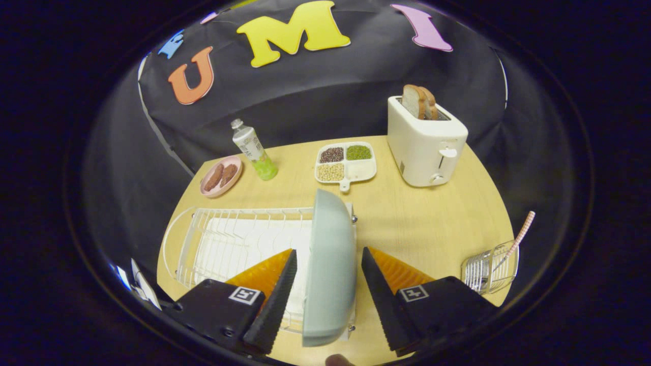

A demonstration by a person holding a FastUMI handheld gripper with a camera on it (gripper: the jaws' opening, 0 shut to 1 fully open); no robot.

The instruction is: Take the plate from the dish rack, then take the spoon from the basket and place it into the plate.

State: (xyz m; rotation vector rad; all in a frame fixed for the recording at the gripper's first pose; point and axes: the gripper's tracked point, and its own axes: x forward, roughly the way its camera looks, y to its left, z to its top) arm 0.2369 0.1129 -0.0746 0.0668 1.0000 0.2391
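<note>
So far, not much of the job looks done. In the gripper view, the plate (330, 264) stands on its edge at the right end of the dish rack (229, 244). It is pale blue-grey, and it has not come out of the rack yet.

The gripper (328, 300) has its 2 fingers spread wide, 1 on each side of the plate. The left finger (277, 300) looks very close to the plate, maybe just touching it. The right finger (379, 300) has a small gap between it and the plate. So the fingers are not squeezing the plate yet. They look lined up, ready to close on it.

The spoon (519, 236) has a pink checked handle. It sticks up out of the small wire basket (488, 272), off to the right of the fingers, well apart from the rack. It looks untouched.

Beyond the rack, on the wooden table (432, 218), sit a white toaster (424, 145) with bread in it, a tray (346, 162) with 4 parts holding beans and grains, a bottle (253, 150) with green drink, and a pink dish (221, 175) with brown food.

I think this is step 1, just before the grab. What is left is nearly all of it: close on the plate, lift it out of the rack, set it down on the table, let go, then get the spoon from the basket and put it in the plate.
</note>
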